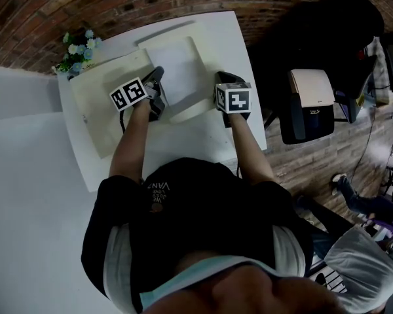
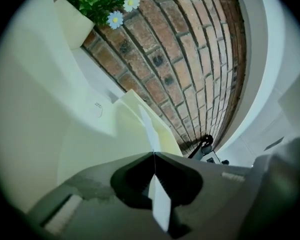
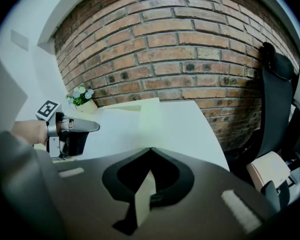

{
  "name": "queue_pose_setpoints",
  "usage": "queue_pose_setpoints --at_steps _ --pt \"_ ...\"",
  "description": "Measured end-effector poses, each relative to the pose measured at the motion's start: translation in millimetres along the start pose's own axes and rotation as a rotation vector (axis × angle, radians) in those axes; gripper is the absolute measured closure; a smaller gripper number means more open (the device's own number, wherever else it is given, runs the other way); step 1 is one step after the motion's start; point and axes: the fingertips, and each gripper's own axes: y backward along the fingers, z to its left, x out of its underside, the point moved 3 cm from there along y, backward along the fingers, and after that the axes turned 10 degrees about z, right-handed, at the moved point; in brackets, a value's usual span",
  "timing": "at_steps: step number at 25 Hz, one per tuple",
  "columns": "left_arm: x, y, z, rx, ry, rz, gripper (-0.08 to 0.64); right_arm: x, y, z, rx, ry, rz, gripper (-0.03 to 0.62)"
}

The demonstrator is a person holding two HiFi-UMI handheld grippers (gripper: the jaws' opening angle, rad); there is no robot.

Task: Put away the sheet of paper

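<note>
At about 10 o'clock on the white table [image 1: 230,41], a small pot of flowers [image 1: 77,48] stands against the brick wall [image 1: 118,5]. Just beside it, toward the centre, lies what looks like an open cream folder [image 1: 101,106], spread flat over the table's left half.

The person's left gripper [image 1: 158,77] sits at the folder's inner edge and points toward 12 o'clock. In the left gripper view its jaws are pressed together on the left edge of the sheet of paper [image 1: 180,70], which runs edge-on through the pinch and stands up ahead of the tips.

The sheet is at the table's centre, between the two grippers. It is bowed, with its far end rising toward 12 o'clock and its near end curling down toward the folder.

At the sheet's 3 o'clock side, the right gripper [image 1: 224,80] also points toward 12 o'clock. The right gripper view shows its jaws clamped on the sheet's right edge, with a strip of paper passing back between them.

Off the table, at about 2 o'clock, a black chair [image 1: 327,31] stands on the wooden floor [image 1: 314,162].
</note>
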Motion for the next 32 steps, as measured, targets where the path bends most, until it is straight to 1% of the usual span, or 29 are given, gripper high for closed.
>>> queue_pose_setpoints --at_steps 11,15,19,22,25,27,28,32 --pt "0.0 -9.0 -4.8 -0.014 -0.014 0.006 0.56 0.7 -0.5 0.3 0.005 0.009 0.0 0.592" --pt "1.1 -10.8 -8.2 -0.025 -0.056 0.021 0.558 -0.3 -0.5 0.6 -0.001 0.014 -0.001 0.592" --pt "0.5 -9.3 -11.5 -0.051 -0.125 0.033 0.477 0.6 -0.7 0.6 0.002 0.016 0.002 0.592" --pt "-0.3 -10.1 -14.8 -0.076 -0.198 0.039 0.421 1.0 -1.5 1.5 0.009 0.026 -0.003 0.592" --pt "2.5 -14.5 -19.3 -0.114 -0.292 0.092 0.364 1.6 -1.7 2.3 0.011 0.032 -0.002 0.592" --pt "5.4 -16.8 -21.7 -0.151 -0.359 0.133 0.311 1.3 -1.2 2.6 0.008 0.036 -0.003 0.592" --pt "6.7 -17.4 -22.4 -0.169 -0.386 0.146 0.299 1.3 -1.0 2.7 0.007 0.037 -0.003 0.592" --pt "11.9 -16.8 -21.7 -0.235 -0.458 0.186 0.243 1.2 -0.4 3.0 0.009 0.043 -0.003 0.592"
